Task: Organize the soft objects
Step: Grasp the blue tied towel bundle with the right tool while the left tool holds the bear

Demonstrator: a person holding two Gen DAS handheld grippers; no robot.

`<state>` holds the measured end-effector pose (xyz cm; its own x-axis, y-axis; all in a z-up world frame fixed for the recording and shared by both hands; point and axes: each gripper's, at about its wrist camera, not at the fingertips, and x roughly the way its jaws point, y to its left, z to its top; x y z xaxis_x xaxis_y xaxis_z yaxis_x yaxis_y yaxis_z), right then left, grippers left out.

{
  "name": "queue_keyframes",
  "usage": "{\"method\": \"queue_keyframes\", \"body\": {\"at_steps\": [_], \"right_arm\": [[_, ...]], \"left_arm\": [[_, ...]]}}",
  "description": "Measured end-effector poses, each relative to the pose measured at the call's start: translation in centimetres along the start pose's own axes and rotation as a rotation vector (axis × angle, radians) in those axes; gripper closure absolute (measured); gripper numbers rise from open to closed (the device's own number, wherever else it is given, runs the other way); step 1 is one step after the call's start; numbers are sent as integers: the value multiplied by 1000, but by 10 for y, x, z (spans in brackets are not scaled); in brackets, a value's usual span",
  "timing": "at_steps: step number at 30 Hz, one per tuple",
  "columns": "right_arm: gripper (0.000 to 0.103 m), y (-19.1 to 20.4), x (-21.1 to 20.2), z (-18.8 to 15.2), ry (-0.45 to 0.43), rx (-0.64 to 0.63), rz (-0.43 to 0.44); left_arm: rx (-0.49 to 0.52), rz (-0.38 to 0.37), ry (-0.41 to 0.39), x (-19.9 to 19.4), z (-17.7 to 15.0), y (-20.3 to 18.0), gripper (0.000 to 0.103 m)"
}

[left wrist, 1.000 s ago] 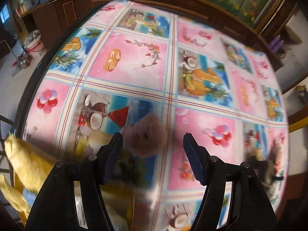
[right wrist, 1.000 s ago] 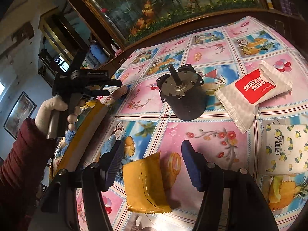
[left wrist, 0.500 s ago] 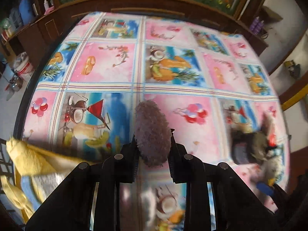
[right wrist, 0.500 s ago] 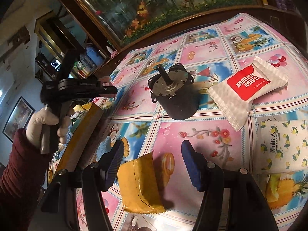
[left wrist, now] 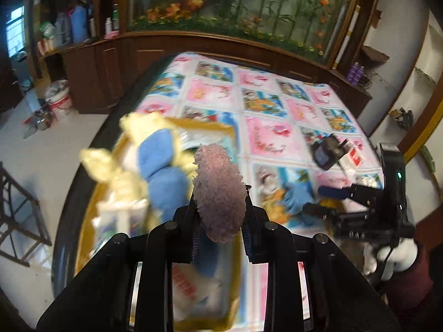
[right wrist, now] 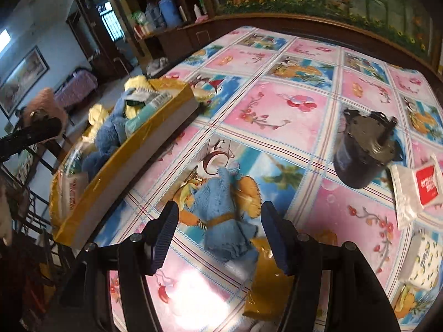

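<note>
My left gripper [left wrist: 220, 203] is shut on a fuzzy mauve plush toy [left wrist: 218, 191] and holds it in the air above the yellow-rimmed box [left wrist: 205, 126]. In that box lie a blue plush [left wrist: 160, 171], a yellow plush [left wrist: 110, 166] and some packets. In the right wrist view the same left gripper [right wrist: 36, 132] shows at the far left with the mauve plush [right wrist: 45, 105]. My right gripper [right wrist: 221, 232] is open over a blue cloth toy [right wrist: 224, 207] lying on the patterned tablecloth; its pads do not touch it.
A black motor [right wrist: 362, 155] stands at the right. Beside it lie a white packet with a red label [right wrist: 415, 188] and a tissue pack [right wrist: 423, 260]. A yellow packet [right wrist: 268, 290] lies under the right finger. The box's long wall [right wrist: 133, 160] runs along the table's left edge.
The left gripper closed on the mauve plush, lifted it off the tablecloth and carried it over the box. The right gripper swung left from the yellow packet to the blue cloth toy.
</note>
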<state>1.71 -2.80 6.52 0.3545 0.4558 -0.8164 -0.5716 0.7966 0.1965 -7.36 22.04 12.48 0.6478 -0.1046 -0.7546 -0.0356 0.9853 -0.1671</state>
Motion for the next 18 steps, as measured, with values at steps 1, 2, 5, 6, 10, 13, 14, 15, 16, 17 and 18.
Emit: {"method": "queue_keyframes", "body": {"at_steps": [1, 2, 5, 6, 10, 13, 14, 15, 16, 17, 18], "right_arm": [[42, 4, 9, 2, 28, -11, -21], [42, 6, 16, 1, 45, -16, -36], [65, 10, 26, -2, 62, -21, -71], [75, 10, 27, -4, 65, -15, -74], [79, 13, 21, -8, 46, -1, -83], [79, 18, 8, -3, 8, 15, -71], [79, 22, 0, 0, -10, 17, -50], [79, 28, -7, 3, -26, 15, -28], [79, 34, -14, 7, -43, 13, -2], [79, 41, -21, 11, -55, 10, 27], [79, 49, -25, 15, -62, 4, 57]], "left_arm": [[-17, 9, 3, -1, -6, 9, 78], [-35, 23, 6, -1, -13, 17, 78], [-64, 89, 15, 4, -28, 36, 78], [-75, 96, 25, 8, -30, 42, 78], [-69, 106, 83, 21, -40, 52, 76], [-75, 143, 59, 17, -43, 58, 72], [-91, 164, 45, 15, -43, 62, 71], [-109, 181, 39, 14, -44, 68, 67], [-127, 192, 38, 13, -45, 74, 58], [-142, 195, 44, 14, -47, 79, 54], [-151, 193, 50, 15, -49, 83, 52]]}}
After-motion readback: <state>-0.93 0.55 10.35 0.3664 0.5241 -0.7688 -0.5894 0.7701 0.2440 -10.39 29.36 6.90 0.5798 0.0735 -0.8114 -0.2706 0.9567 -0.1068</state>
